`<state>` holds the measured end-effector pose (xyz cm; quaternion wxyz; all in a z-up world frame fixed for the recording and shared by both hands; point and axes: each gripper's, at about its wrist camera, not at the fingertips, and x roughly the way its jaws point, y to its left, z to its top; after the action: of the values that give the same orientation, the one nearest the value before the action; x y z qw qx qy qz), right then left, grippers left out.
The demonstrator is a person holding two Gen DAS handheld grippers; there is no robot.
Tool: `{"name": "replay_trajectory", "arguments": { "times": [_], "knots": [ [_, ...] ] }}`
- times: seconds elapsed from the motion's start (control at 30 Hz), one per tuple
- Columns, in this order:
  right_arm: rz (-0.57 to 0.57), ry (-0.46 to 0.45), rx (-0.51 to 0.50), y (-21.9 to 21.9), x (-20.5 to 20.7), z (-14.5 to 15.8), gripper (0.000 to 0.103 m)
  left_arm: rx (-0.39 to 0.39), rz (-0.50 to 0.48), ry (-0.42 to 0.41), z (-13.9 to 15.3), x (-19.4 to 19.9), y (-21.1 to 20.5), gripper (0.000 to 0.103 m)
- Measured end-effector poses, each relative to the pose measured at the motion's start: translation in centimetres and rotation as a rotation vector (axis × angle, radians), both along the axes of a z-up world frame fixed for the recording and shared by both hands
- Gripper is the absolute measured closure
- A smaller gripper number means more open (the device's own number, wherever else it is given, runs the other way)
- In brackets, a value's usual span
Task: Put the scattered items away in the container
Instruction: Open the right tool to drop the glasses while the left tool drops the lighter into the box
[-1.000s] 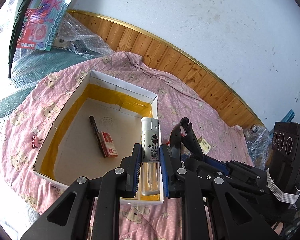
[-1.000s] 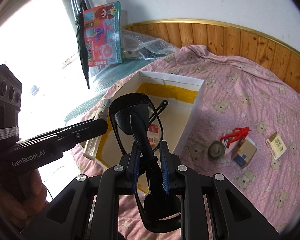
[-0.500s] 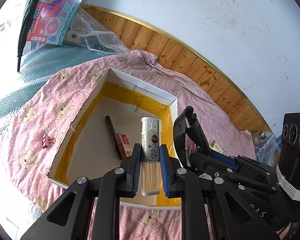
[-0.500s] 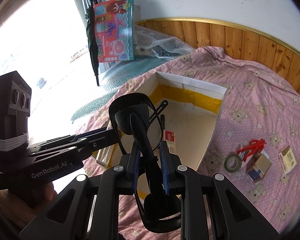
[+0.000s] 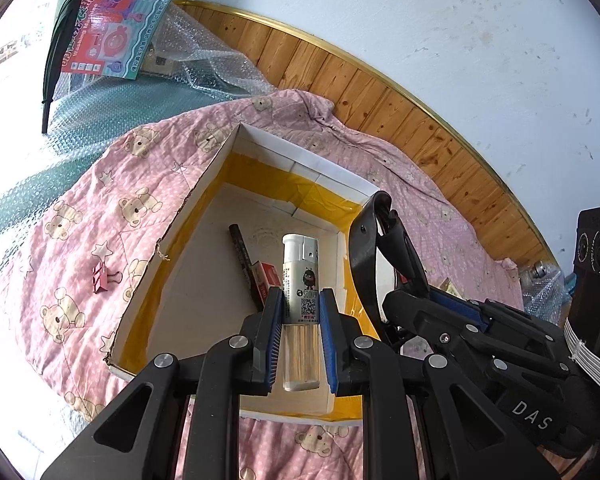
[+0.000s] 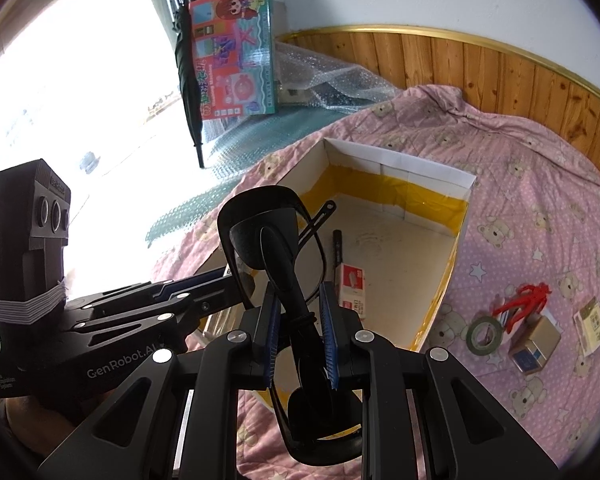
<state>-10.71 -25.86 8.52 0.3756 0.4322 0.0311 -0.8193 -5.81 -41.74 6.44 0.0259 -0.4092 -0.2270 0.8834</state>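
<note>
A white box with yellow-taped inner walls lies on the pink bear quilt. Inside it rest a black marker and a small red-and-white packet. My left gripper is shut on a clear lighter, held upright over the box's near part. My right gripper is shut on folded black glasses, above the box's near-left corner. The right gripper and its glasses also show in the left wrist view.
A pink binder clip lies on the quilt left of the box. Right of the box sit a tape roll, a red clip thing, a small cardboard carton and a paper packet. Bubble wrap and a toy box lie beyond.
Both grippers have moved left and forward over the box, each keeping hold of its item. The box now sits more central under the lighter and the glasses.
</note>
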Motion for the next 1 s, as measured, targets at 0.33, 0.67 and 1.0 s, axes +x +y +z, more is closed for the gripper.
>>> {"name": "replay_trajectory", "arguments": {
  "times": [0.33,0.67,1.0],
  "knots": [
    [-0.028,-0.077,-0.040,-0.6,-3.3,-1.6,0.083,-0.002,0.006,-0.041,-1.4,-1.0,-0.3,0.084],
    [-0.068,-0.168,-0.085,-1.1,-6.7,-3.4,0.083,-0.014,0.018,-0.074,-2.5,-3.0,-0.8,0.084],
    [-0.090,-0.200,-0.077,-1.5,-9.4,-4.9,0.083,-0.018,0.038,-0.104,-3.8,-4.9,-1.7,0.084]
  ]
}}
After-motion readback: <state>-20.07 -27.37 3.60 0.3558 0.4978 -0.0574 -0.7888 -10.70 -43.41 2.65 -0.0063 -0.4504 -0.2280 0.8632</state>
